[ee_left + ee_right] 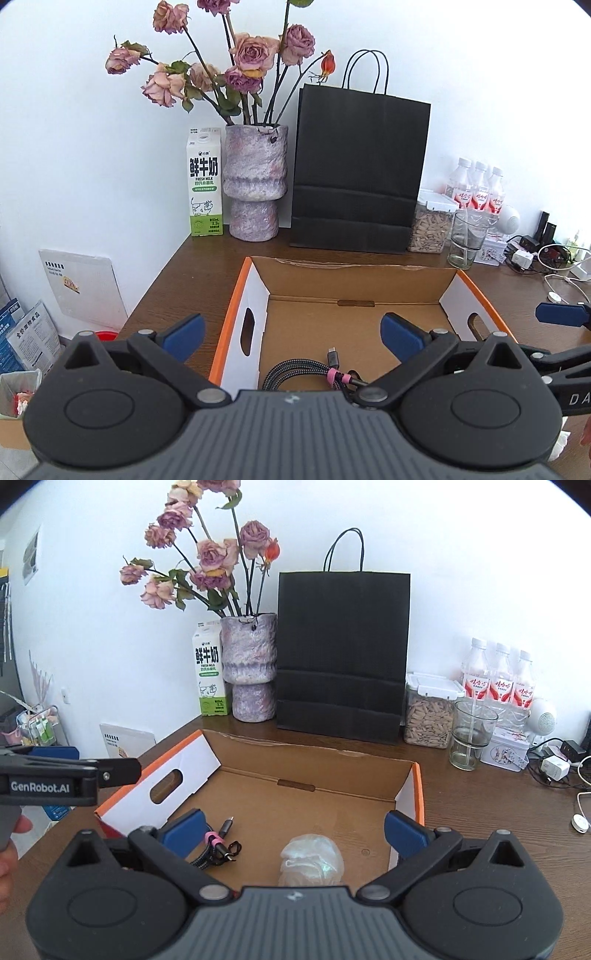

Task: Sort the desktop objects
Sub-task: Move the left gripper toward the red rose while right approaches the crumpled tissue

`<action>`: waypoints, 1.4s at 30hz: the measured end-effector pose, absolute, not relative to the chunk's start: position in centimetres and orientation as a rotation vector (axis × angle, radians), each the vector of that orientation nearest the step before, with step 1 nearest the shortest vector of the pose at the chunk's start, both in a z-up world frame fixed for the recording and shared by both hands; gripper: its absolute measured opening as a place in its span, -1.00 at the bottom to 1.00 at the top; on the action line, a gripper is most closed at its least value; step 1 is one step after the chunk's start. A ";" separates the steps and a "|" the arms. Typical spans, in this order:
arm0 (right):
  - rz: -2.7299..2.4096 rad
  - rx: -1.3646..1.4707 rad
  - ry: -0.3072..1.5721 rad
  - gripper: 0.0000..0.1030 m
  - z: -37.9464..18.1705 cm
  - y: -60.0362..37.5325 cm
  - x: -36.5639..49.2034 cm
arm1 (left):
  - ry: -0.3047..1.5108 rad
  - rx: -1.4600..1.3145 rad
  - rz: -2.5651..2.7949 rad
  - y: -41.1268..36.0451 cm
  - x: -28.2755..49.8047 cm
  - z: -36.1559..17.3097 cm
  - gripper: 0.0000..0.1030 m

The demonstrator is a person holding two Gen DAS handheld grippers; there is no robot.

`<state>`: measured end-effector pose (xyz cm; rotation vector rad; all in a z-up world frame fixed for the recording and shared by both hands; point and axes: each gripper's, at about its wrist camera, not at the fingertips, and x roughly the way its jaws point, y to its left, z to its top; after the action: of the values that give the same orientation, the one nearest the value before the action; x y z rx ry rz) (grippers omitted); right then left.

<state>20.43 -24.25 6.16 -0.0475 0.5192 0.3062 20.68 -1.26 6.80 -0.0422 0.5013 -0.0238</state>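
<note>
My left gripper (291,341) stands spread to its widest with nothing between its blue pads, and my right gripper (293,832) is just as wide and empty. Both hang above the open orange-edged cardboard box (321,775). Near its left wall lies the coiled black braided cable with pink ties (216,849); right of it sits the crumpled translucent plastic bundle (312,856). I judge the cable limp and light, best pinched across the tied coil; the bundle looks soft and slippery, so I would squeeze its middle.

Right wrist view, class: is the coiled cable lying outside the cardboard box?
No, the coiled cable lies on the floor of the cardboard box, left of a crumpled plastic bundle.
</note>
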 end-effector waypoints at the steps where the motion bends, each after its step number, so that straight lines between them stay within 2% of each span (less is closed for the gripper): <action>1: 0.309 -0.048 0.504 1.00 6.3 -24.6 19.6 | 0.493 -0.041 -0.026 -1.0 20.1 6.9 1.00; 11: 0.324 -0.024 0.426 1.00 5.5 -28.8 11.8 | 0.407 -0.060 -0.022 1.8 12.9 6.4 1.00; 23: 0.169 0.047 0.499 1.00 -1.9 -33.2 2.5 | 0.454 -0.164 0.118 5.7 3.1 -0.8 1.00; 42: 0.095 0.057 0.548 1.00 -4.1 -33.8 2.8 | 0.522 -0.151 0.137 5.3 3.6 -2.6 1.00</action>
<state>2.81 -33.82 -4.08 0.0567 0.5483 0.0952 3.61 5.33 -2.57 -0.1505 0.5223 0.1369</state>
